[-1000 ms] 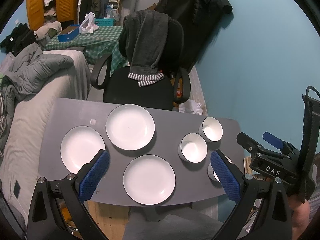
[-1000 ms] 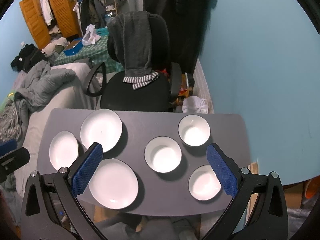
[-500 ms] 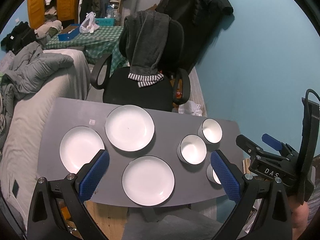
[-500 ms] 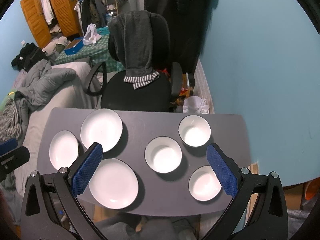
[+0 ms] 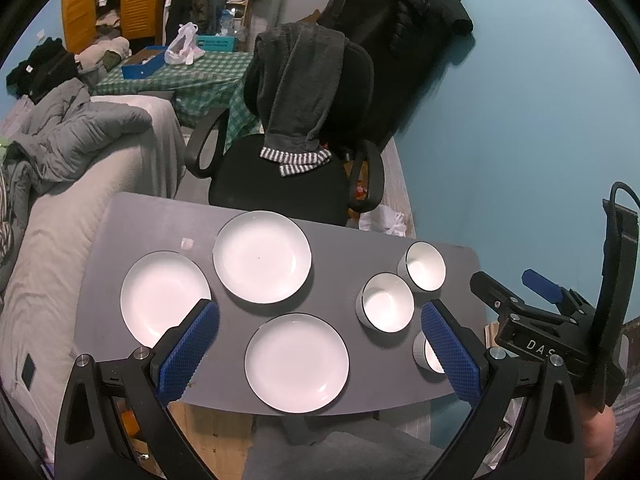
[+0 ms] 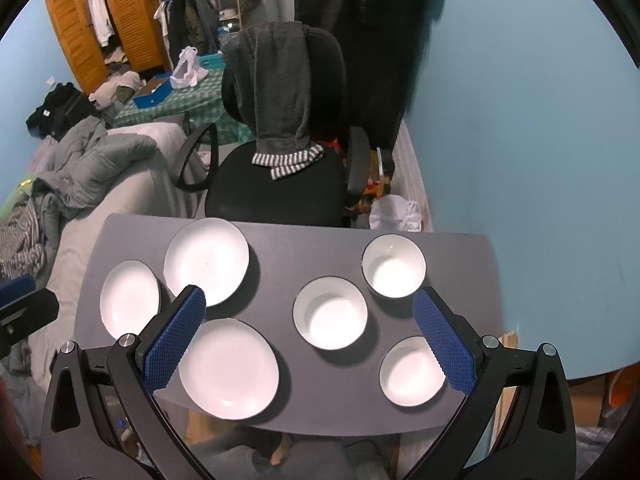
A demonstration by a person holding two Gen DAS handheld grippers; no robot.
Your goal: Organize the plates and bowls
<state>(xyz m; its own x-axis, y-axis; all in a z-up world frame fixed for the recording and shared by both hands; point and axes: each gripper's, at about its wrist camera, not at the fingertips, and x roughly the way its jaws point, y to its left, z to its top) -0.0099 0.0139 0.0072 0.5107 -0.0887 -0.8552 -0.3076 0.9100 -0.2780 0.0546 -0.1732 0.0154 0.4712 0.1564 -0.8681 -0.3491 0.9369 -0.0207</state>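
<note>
Almost nothing has shifted: I keep both tongs, left [image 5: 316, 344] and right [image 6: 310, 338], wide open and empty above the surface [image 6: 280, 256]. Three plates [image 6: 228, 368] and three bowls [image 6: 330, 314] lie separate, unstacked.

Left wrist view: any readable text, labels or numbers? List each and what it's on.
"DAS": white letters on the black body of the right gripper, low at the right of the left wrist view; a further letter may be cut off.
Blue box on the checked table: has print, too small to read.
Plates, bowls: no markings visible.
</note>
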